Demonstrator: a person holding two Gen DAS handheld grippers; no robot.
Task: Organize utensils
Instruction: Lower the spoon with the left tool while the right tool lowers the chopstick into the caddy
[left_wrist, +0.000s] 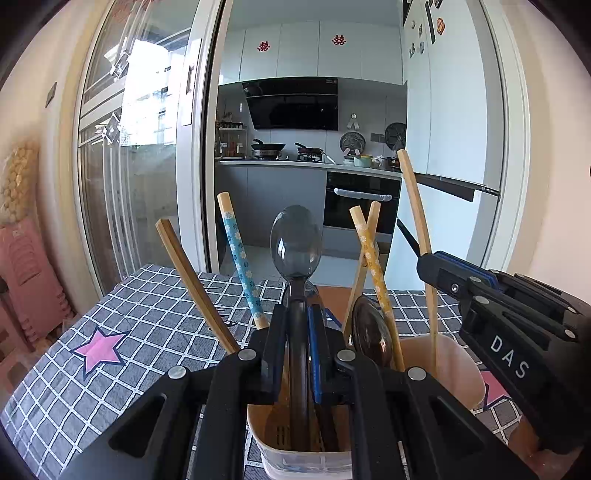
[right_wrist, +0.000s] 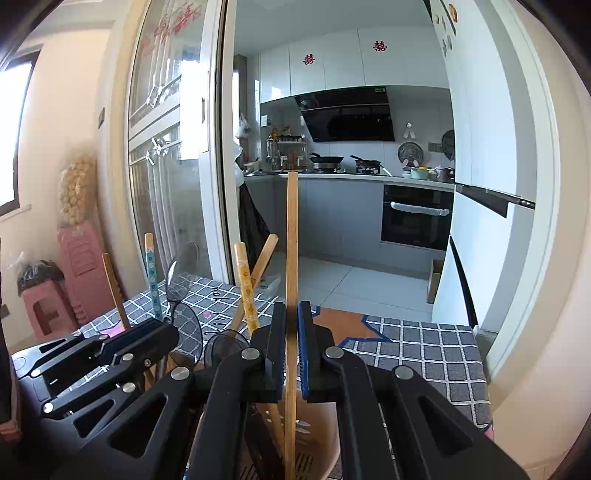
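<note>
My left gripper (left_wrist: 298, 317) is shut on the handle of a dark translucent spoon (left_wrist: 295, 242) that stands upright in a beige utensil holder (left_wrist: 443, 363). My right gripper (right_wrist: 291, 317) is shut on a plain bamboo chopstick (right_wrist: 291, 240), held upright with its lower end in the holder (right_wrist: 314, 424); it also shows in the left wrist view (left_wrist: 415, 206) next to the right gripper (left_wrist: 428, 264). A blue flowered chopstick (left_wrist: 238, 254), a yellow flowered chopstick (left_wrist: 371, 258), a brown chopstick (left_wrist: 192, 280) and a second dark spoon (left_wrist: 369, 330) stand in the holder.
The holder stands on a table with a grey checked cloth (left_wrist: 147, 306) with pink stars. Pink stools (right_wrist: 74, 273) are stacked at the left wall. A glass sliding door (left_wrist: 147, 166) and an open kitchen lie beyond the table.
</note>
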